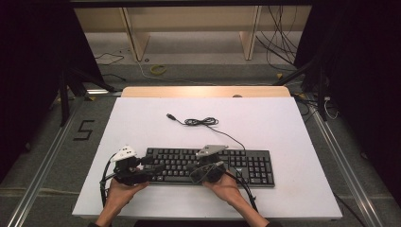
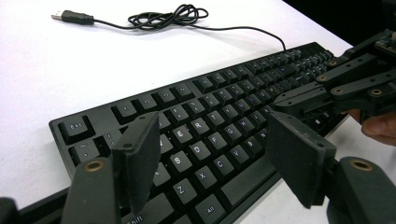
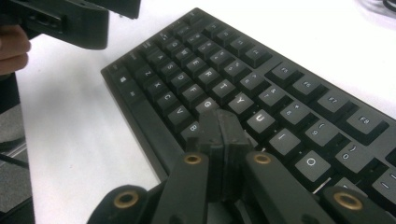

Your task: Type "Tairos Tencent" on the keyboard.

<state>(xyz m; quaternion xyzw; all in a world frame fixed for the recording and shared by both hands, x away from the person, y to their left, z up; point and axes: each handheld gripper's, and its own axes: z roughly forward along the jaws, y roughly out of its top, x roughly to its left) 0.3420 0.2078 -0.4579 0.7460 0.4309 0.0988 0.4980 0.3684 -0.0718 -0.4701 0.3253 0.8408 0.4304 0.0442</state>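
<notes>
keyboard [image 1: 208,166]: near edge of white tabletop [image 1: 142,118], long axis L–R across it
left tool [image 2: 210,163]: jaws spread, empty, over kbd's left end
right tool [image 3: 223,140]: clenched on nothing, tips over H/N keys; nearer kbd centre
cable [image 1: 203,122]: coiled beyond kbd, USB plug free
hidden: whether tips touch a key, can't tell

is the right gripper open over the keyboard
No, in the right gripper view the right gripper has its jaws pressed flat together above the H key area of the black keyboard.
</notes>
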